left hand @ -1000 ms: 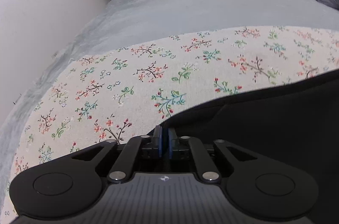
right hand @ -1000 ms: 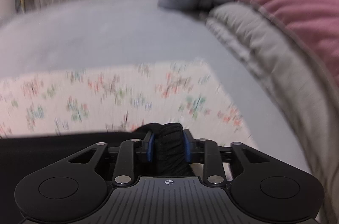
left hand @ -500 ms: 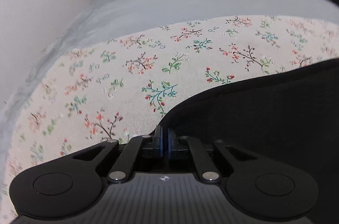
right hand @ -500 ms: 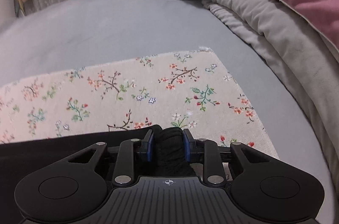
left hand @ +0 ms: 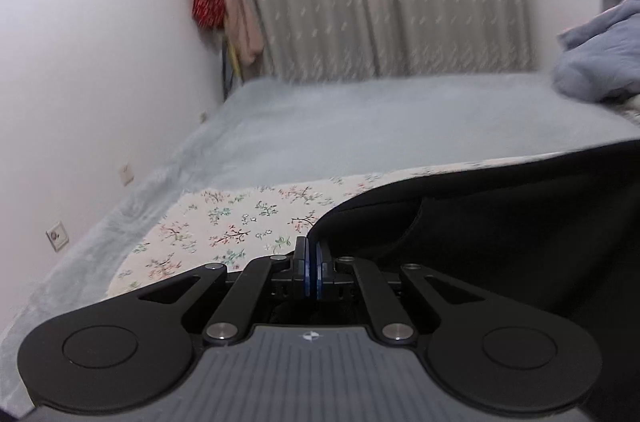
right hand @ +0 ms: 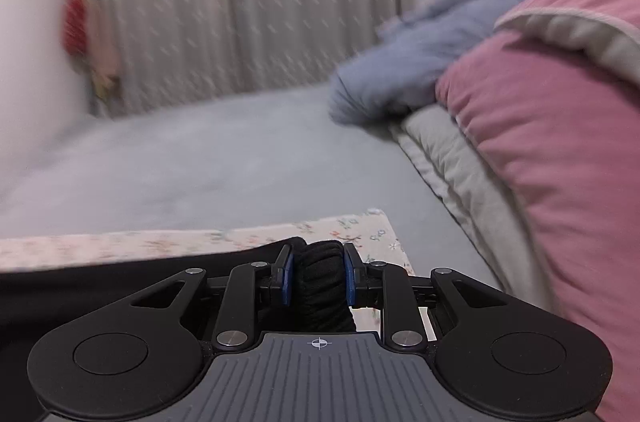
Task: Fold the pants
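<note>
Pants [left hand: 500, 234] of black cloth hung between the two grippers above the floral cloth [left hand: 240, 222] on the bed [left hand: 360, 118], with the held edge running from 9 to 3 o'clock. The left gripper [left hand: 311, 272] had its jaws almost fully together on a thin edge of the fabric, which spread away toward 2 o'clock, while the right gripper [right hand: 316, 276] pinched a thick bunched roll of it, the jaws having just been closing, the rest lying toward 9 o'clock. Both hands seemed equally near, so I judged the fold must go forward toward 12 o'clock together.
</note>
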